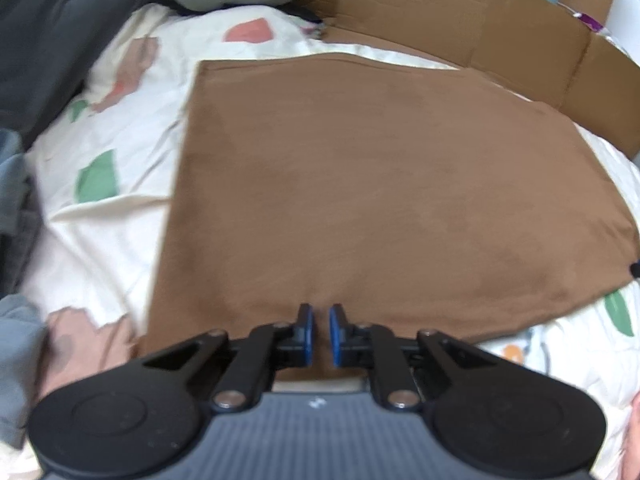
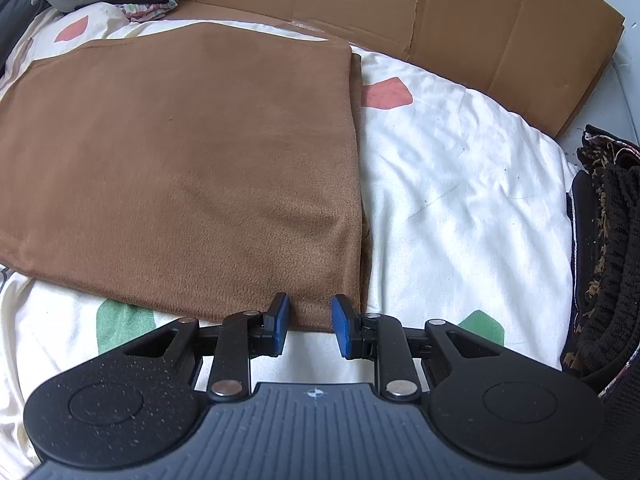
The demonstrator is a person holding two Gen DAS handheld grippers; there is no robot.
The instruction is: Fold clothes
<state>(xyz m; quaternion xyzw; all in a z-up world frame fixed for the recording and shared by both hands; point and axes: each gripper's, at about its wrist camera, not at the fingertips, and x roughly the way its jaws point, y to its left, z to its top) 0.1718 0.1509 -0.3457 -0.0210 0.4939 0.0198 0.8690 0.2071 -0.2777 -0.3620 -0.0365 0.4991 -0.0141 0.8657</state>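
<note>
Brown garment [image 1: 360,184] on patterned duvet [image 1: 112,216]. Left gripper [image 1: 322,330] narrowly apart; right gripper [image 2: 308,322] apart, straddling the near hem unpinched; layers may be missed.

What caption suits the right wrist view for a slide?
Right gripper poised with fingers apart at the near corner of a folded brown cloth on a patterned bedsheet.
</note>
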